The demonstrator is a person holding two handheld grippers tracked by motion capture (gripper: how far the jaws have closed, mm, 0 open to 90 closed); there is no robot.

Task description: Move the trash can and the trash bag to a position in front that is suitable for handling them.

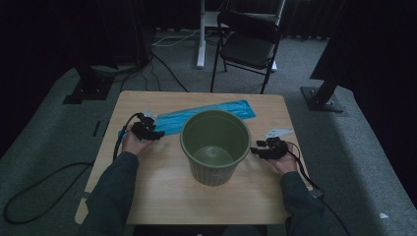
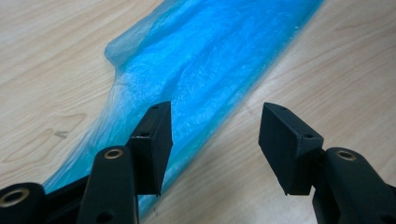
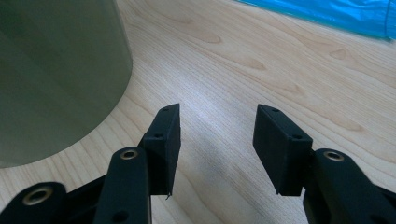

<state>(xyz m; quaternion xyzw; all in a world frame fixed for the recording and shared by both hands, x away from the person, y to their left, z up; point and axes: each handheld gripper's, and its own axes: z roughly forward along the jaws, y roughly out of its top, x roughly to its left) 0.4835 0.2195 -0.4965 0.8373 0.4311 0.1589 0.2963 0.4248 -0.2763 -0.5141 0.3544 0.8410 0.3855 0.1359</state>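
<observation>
High view: my left hand-held gripper rests at the near-left end of a flat blue plastic bag lying across the far part of the tabletop, behind a green ribbed bin; my right hand-held gripper sits just beside the bin's right wall, jaws apart. Left gripper view: my jaws stand apart with nothing pinched, one jaw over the bag's wrinkled edge, the other over bare wood. I judge the film light, limp and slippery, best pinched at this crumpled corner where a fold lifts off the wood. Right gripper view: open jaws over bare tabletop, the bin close at left; it looks stiff, light and best gripped by its rim.
</observation>
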